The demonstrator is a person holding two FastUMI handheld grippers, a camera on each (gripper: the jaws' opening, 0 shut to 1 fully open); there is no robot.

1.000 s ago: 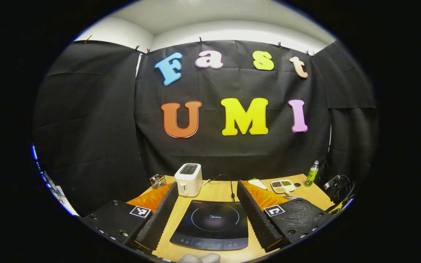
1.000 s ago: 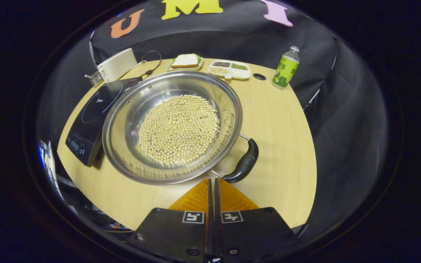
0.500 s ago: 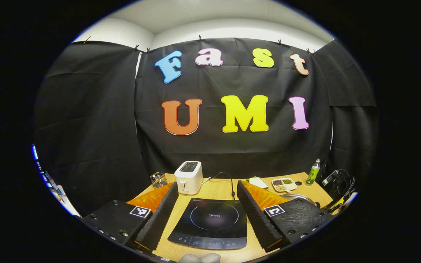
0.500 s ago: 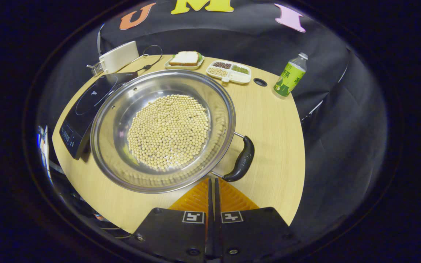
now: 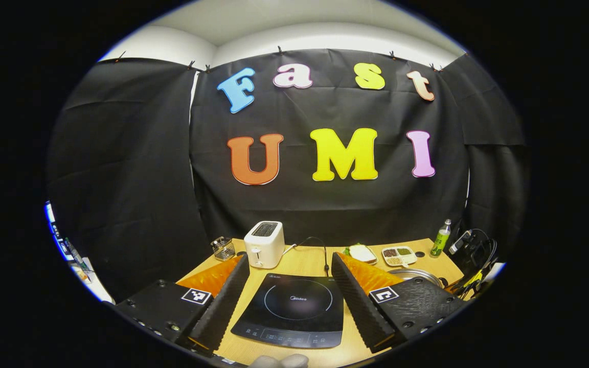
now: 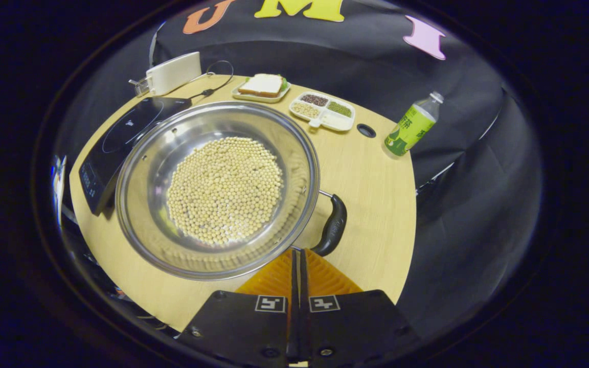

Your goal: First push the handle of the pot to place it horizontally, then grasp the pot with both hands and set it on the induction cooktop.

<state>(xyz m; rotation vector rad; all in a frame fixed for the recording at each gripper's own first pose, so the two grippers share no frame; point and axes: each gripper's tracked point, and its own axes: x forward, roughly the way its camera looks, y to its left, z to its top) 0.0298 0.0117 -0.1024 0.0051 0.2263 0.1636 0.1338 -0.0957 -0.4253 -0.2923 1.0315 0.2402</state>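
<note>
My right gripper [image 6: 297,251], fingers pressed together for pushing, sits at the black loop handle [image 6: 333,225] of the bean-filled steel pot [image 6: 217,187]. Far-left lies the black induction cooktop [image 6: 120,140]. My left gripper [image 5: 290,278] hangs spread wide above it, ready.

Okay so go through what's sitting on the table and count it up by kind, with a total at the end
Cookware: 1, the steel pot of soybeans
Appliances: 2, the induction cooktop and the white toaster
Food dishes: 2, the sandwich plate and the divided dish of beans
Bottles: 1, the green-labelled bottle
Wire holders: 1, beside the toaster
Total: 7
</note>
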